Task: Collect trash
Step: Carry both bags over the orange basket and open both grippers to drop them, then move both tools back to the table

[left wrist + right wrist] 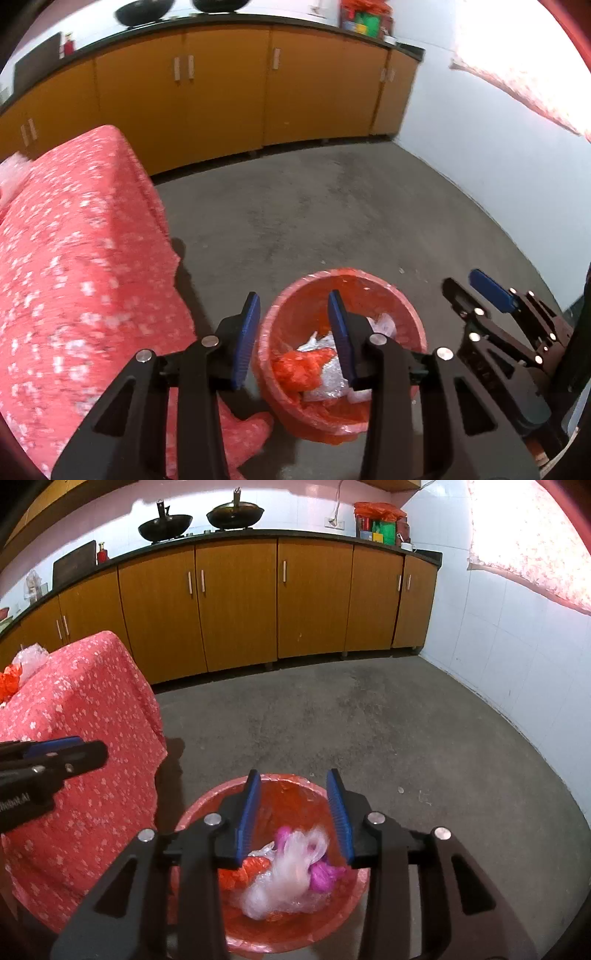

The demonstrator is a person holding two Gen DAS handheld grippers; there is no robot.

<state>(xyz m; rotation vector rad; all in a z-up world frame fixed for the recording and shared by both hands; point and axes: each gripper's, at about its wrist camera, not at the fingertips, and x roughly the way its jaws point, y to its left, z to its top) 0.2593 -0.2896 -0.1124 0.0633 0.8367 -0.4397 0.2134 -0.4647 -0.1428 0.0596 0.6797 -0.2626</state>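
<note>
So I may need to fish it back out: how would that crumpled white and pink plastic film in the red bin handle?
The crumpled white and pink plastic film looks thin and bunched, so probably floppy, very light, and likely slippery between pads.

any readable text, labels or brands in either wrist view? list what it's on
"...Robot.AI" (start cut off by the frame edge): white print on the side of the left gripper, seen in the right wrist view.
Embossed lettering on the right gripper body, left wrist view: too dark to read.
Packages on the counter: any print too small to read.
Nothing else legible.
</note>
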